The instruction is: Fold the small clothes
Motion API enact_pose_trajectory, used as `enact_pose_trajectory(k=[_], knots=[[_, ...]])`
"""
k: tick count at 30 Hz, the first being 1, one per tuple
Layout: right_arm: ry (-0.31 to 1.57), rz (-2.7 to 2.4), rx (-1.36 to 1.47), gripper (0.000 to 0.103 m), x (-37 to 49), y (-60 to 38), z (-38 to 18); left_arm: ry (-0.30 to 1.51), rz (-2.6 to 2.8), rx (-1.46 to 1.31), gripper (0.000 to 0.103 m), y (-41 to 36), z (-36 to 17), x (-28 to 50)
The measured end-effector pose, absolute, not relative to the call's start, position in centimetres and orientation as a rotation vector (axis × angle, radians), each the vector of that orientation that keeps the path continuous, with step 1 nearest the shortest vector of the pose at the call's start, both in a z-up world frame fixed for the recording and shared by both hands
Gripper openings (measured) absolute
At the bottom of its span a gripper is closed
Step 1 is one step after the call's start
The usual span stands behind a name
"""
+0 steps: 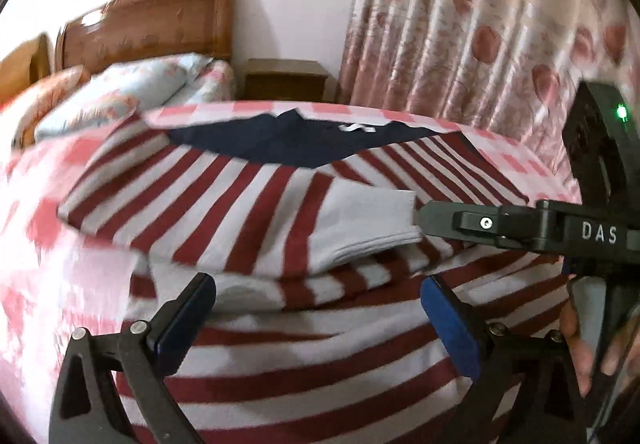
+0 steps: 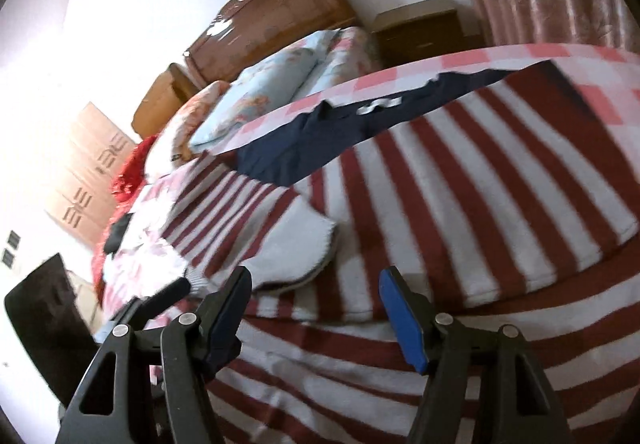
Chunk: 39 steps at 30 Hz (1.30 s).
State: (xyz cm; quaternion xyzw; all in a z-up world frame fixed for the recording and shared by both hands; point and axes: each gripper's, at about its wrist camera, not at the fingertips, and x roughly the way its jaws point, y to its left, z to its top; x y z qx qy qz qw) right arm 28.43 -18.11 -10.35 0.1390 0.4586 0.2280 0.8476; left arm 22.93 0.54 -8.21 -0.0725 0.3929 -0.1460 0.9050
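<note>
Striped sweater (image 1: 248,211), red and white with a navy yoke, spread flat on the pink-checked bed (image 1: 48,179), one sleeve folded across the chest with its grey cuff (image 1: 360,219) near the middle of the sweater. Left gripper (image 1: 320,308) over the sweater's near hem, jaws spread wide, nothing between the blue pads (image 1: 452,324); right gripper (image 2: 316,308) also above the sweater's lower part, jaws apart and pinching nothing, its tip just beside the cuff in the left view. Beyond the sweater: pillows (image 1: 120,91), wooden headboard (image 1: 160,23), nightstand (image 1: 286,79), flowered curtain (image 1: 480,23).
</note>
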Motion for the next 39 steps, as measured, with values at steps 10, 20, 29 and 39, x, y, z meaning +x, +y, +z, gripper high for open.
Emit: enact_pose_trajectory(k=[10,20,29,39], knots=[[1.081,0.528,0.371,0.052,29.5,-15.6,-11.5,0.824,-0.322,-0.321,0.103,3.2,-9.2,23.5],[0.952,0.512,0.331,0.005,29.7,-14.4,-8.7,0.832,-0.312,-0.296,0.103,2.9,-9.3,23.5],[0.805,0.400,0.272,0.005,29.5,-19.9,-4.9,0.803,-0.275,-0.371,0.103,4.7,-9.5,23.3],[0.818,0.297,0.367,0.005,30.0,-24.6,-7.6,0.773,-0.025,-0.426,0.103,10.6,-9.1,24.1]])
